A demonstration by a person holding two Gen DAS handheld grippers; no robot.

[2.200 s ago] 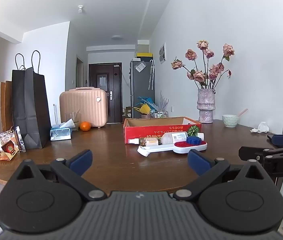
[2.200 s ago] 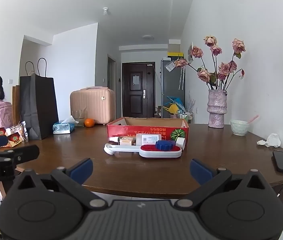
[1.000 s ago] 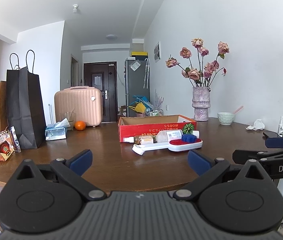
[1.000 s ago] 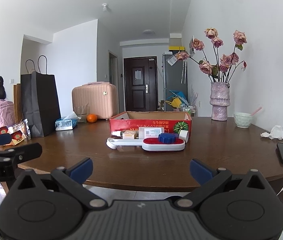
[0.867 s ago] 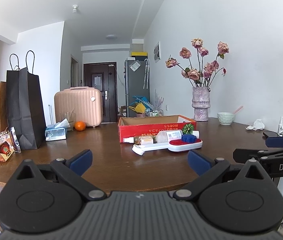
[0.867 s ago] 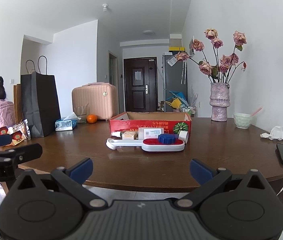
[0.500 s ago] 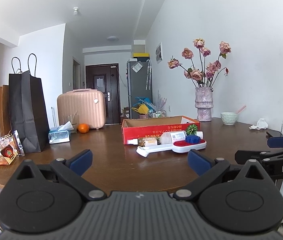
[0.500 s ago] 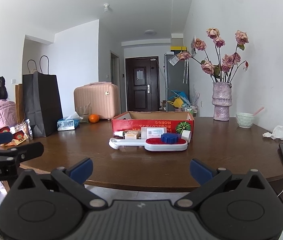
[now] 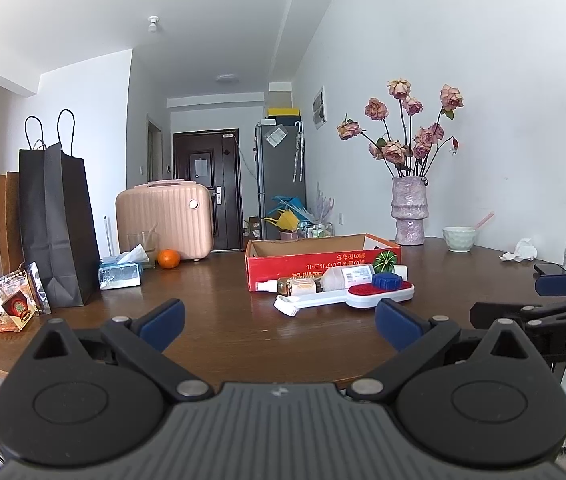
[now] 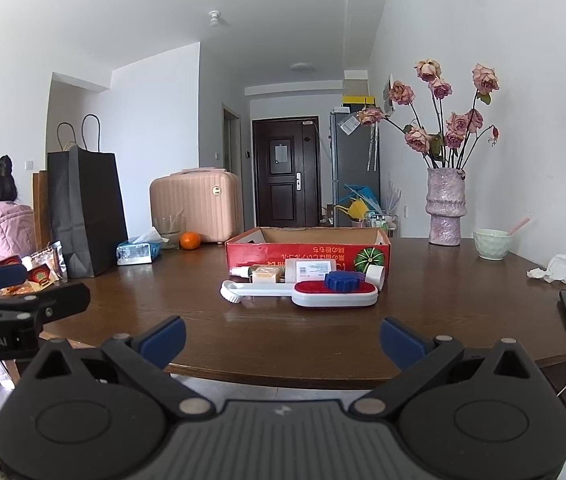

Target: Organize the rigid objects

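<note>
While both claws hang short of the near edge of the dark brown wooden tabletop [image 10: 323,336], the left claw [image 9: 279,316] and right claw [image 10: 283,334] each gape wide with nothing between the blue pads. At twelve o'clock lies a white long-handled brush with a red pad [image 10: 303,294], a blue ribbed cap [image 10: 341,280] seemingly resting on it, small bottles [image 10: 311,270] just behind, against a shallow red cardboard box [image 10: 307,250].
</note>
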